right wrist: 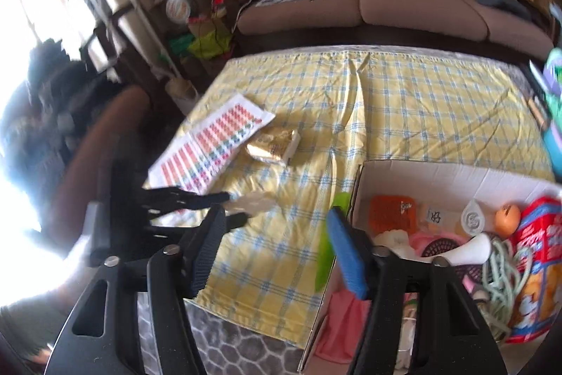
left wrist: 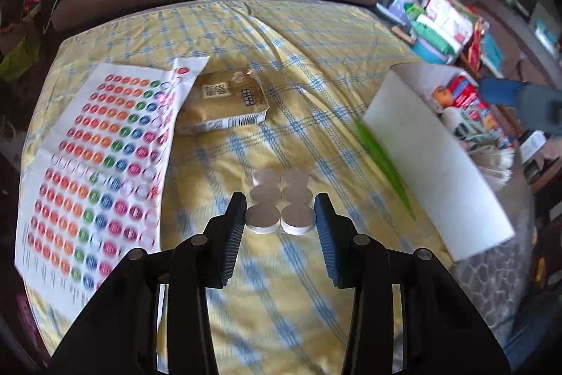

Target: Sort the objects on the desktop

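The left gripper (left wrist: 280,217) stands apart astride the pack of candles (left wrist: 280,201) near the table's front edge, seemingly to clamp it, while the right gripper (right wrist: 275,236) hangs apart and empty beside the box (right wrist: 456,173) at the right edge

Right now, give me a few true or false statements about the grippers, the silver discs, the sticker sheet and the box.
1. The left gripper is open, its fingers on either side of the pack of silver discs. True.
2. The right gripper is shut on the green strip. False: it is open and holds nothing; the green strip lies beside the cardboard box.
3. The sticker sheet lies flat on the checked cloth. True.
4. The gold packet is inside the box. False: the gold packet lies on the cloth next to the sticker sheet.
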The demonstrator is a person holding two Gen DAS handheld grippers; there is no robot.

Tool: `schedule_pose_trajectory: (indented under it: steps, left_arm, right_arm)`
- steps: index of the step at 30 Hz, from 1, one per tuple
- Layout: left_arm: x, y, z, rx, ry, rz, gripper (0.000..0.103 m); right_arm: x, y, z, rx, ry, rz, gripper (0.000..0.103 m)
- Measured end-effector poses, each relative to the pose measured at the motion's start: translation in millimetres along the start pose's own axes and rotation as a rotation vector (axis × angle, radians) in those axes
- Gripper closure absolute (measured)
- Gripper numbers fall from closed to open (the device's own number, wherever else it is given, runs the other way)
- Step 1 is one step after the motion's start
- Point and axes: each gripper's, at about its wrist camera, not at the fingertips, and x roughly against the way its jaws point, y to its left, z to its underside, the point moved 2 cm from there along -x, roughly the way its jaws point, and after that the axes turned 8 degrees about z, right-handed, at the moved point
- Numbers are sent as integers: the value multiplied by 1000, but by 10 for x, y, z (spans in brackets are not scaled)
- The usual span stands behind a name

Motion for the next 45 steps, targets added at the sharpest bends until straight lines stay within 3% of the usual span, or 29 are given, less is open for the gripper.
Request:
schedule_pose_trajectory:
  steps: [1,4,7,12,20,22,26,33,36,38,41,45]
  left_arm:
    - [71,-14,57,8,-3,12,66]
    - [193,-58,253,32,5,31,66]
    - [245,-80,436,56,5,59,66]
    - [285,-59,560,97,-6,94,66]
    - [331,4,603,107,-8,128,66]
    - [340,3,623,109,-7,135,66]
    - [327,7,656,114,2,139,65]
    - [382,95,742,106,11,124,66]
    - [403,160,842,93,22,98,66]
    - [442,194,873,92,16,96,66]
    - [458,215,864,97,10,80,66]
    - [398,198,820,95,11,76,66]
  right_arm:
    - [-38,58,0,30,14,18,60]
    - [-268,204,-38,118,103,103,72]
    - [-585,342,-64,244,209,243,80]
    - [-1150,394,-37,317,364,418,82]
    - [-1622,364,69,433,468,674,88]
    - [-1639,357,84,448,469,688,86]
    - [-1582,304,78,463,440,674,97]
    - [-1144,513,52,230,336,217,98]
    - [-969,570,86,174,306,88,98]
    - [-889,560,81,162,281,126,98]
    - [-925,481,-17,242,293,361,88]
    - [-1187,471,26,360,329,553,84]
